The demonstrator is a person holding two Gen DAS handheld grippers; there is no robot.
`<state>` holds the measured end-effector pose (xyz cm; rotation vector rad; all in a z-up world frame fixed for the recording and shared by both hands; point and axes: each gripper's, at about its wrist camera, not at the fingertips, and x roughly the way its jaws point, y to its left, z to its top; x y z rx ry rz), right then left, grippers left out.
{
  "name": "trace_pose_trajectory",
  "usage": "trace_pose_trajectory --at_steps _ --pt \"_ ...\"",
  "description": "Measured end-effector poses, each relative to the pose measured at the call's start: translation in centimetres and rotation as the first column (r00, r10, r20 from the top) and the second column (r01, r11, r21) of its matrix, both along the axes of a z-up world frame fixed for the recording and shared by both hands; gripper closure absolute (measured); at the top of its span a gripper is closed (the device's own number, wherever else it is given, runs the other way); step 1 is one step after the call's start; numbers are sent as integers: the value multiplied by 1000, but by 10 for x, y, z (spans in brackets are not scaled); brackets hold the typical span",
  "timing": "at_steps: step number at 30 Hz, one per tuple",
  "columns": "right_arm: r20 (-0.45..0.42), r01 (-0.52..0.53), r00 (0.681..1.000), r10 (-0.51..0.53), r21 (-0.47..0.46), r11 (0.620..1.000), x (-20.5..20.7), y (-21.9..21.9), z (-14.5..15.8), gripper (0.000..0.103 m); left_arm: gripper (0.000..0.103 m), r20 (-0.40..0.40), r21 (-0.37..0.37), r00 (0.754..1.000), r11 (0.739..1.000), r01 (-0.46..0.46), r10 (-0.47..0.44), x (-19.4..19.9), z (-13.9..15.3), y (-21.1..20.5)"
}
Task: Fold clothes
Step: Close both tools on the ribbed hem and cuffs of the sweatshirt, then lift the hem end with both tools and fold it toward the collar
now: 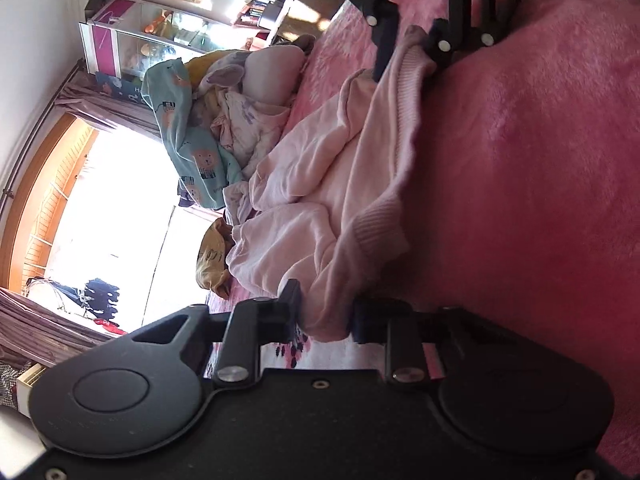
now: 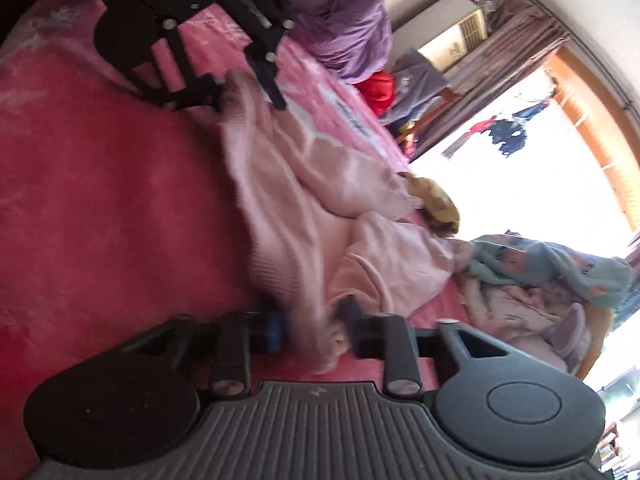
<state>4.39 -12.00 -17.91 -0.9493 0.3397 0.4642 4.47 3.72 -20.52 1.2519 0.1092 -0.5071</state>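
A pale pink knit sweater (image 1: 360,168) lies crumpled on a pink fleece bed cover (image 1: 520,160). In the left wrist view my left gripper (image 1: 326,316) is shut on one ribbed corner of its hem. My right gripper (image 1: 412,40) pinches the other end at the top. The right wrist view shows the same sweater (image 2: 288,200) on the cover (image 2: 100,200). There my right gripper (image 2: 312,326) is closed on bunched pink knit, and my left gripper (image 2: 244,88) grips the far corner. The hem edge runs stretched between both.
A heap of clothes (image 1: 248,120) with a teal bear-print garment (image 1: 192,140) lies beyond the sweater, and a yellow item (image 1: 212,256) is beside it. A purple duvet (image 2: 340,8) sits at the bed's far end. A bright window (image 1: 100,220) and shelves (image 1: 132,36) stand behind.
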Motion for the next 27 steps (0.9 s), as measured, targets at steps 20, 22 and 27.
trace_pose_trajectory --at_steps 20,22,27 --pt "-178 -77 981 81 32 997 -66 -18 47 90 94 -187 -25 980 997 -69 63 -73 34 -15" --pt "-183 -95 978 99 29 995 -75 -20 58 90 94 -234 -49 970 996 -72 59 -75 47 -14" --pt "-197 -101 974 109 49 994 -70 -28 95 90 93 -333 -101 942 991 -87 49 -59 89 -15"
